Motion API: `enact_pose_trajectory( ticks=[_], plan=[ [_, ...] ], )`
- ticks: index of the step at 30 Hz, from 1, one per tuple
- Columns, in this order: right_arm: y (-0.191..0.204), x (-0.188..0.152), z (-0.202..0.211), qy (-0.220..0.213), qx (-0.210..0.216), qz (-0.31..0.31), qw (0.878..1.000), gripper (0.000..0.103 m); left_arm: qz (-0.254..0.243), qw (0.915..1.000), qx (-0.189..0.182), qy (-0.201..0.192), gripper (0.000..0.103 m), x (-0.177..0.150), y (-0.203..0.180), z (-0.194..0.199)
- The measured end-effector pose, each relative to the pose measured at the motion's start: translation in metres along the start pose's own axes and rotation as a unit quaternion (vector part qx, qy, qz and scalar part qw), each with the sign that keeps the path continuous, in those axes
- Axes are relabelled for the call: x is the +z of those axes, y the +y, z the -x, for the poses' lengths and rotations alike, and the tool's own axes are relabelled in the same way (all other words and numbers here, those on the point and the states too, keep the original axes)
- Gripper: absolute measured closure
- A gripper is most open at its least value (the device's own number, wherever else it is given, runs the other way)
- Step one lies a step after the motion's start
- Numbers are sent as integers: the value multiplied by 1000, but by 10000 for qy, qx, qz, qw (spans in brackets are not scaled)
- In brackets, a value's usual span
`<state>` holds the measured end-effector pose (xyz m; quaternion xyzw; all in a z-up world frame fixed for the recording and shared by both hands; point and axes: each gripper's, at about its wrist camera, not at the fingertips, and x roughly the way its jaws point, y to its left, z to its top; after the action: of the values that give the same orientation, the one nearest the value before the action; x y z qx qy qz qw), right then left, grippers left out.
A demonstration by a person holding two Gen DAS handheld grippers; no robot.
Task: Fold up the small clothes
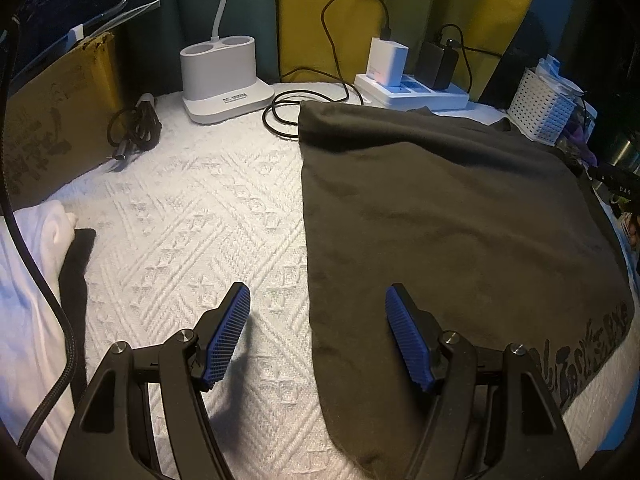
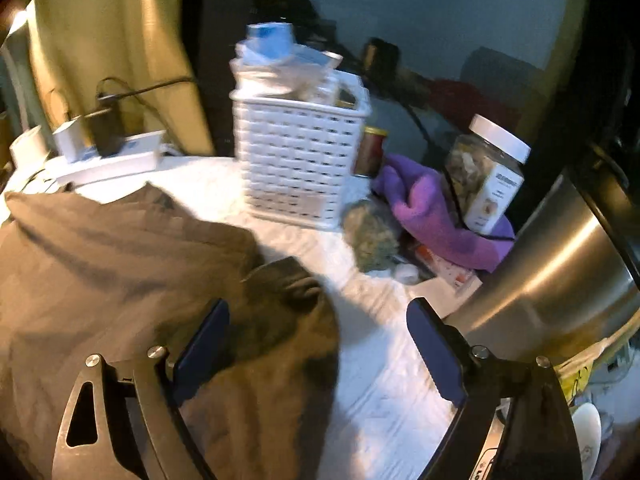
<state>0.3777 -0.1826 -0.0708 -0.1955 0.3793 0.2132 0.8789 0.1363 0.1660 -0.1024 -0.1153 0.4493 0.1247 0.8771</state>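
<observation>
The cloth [image 1: 192,216], a white knitted cover, is spreading over the whole work surface, and the shirt [image 1: 452,220], a dark garment, is lying on its right half, already folded lengthwise into a tall panel. The shirt's long axis is running away from the person, one narrow end near the power strip [image 1: 412,94] at the back and the other reaching down past the left gripper [image 1: 318,336]; a printed band is showing along its right lower edge. In the right wrist view a bunched corner or sleeve is humping up on the shirt's right side, facing the basket [image 2: 300,160] and the jar [image 2: 486,176], with bare cover between. Judging by this, the lengthwise fold is done and a crosswise fold is coming next; that calls for both grippers taking the two near corners and carrying them to the far end, after the loose hump is tucked flat. The left gripper is hanging spread, nothing between its blue pads [image 1: 228,336], straddling the shirt's left edge above it. The right gripper [image 2: 318,352] is also gaping wide, its left finger over the shirt's fabric and its right over the cover, pinching nothing; the view is blurred, so contact is hard to judge.
</observation>
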Motion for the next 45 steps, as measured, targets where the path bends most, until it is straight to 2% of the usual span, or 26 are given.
enact_pose_trajectory(
  ticks=[5, 9, 13, 16, 20, 28, 34, 39, 43, 44, 45],
  plan=[
    [7, 4, -24, 59, -351, 369, 9987, 12, -7, 10000, -43, 19, 33, -3, -3, -2],
    [-3, 19, -52, 140, -907, 246, 9955, 13, -52, 10000, -34, 5, 33, -2, -6, -1],
    [0, 32, -58, 35, -1380, 530, 9890, 13, -80, 9999, -29, 56, 33, -3, -7, -3],
    [4, 35, -53, 32, -1159, 593, 9915, 13, -113, 9999, -66, 85, 33, -7, -7, -3],
    [9, 31, -41, -1, -1074, 589, 9925, 13, -62, 9998, -149, 131, 33, -14, -6, 2],
    [23, -3, 19, -60, -611, 323, 9976, 13, -65, 9989, -463, 60, 33, -34, -5, 25],
    [18, -52, 63, -22, -305, -96, 9995, 13, -164, 9984, -544, 43, 33, -57, -7, 36],
    [5, -103, 92, 130, -372, -563, 9976, 13, -288, 9981, -543, -46, 33, -72, -11, 43],
    [-9, -141, 110, 160, -260, -1069, 9938, 13, -330, 9977, -579, -150, 33, -78, -13, 50],
    [-12, -148, 112, 170, -190, -1206, 9924, 15, -335, 9974, -610, -171, 33, -79, -13, 51],
    [-14, -155, 114, 192, -79, -1340, 9908, 26, -345, 9969, -672, -198, 33, -80, -14, 53]
  ],
)
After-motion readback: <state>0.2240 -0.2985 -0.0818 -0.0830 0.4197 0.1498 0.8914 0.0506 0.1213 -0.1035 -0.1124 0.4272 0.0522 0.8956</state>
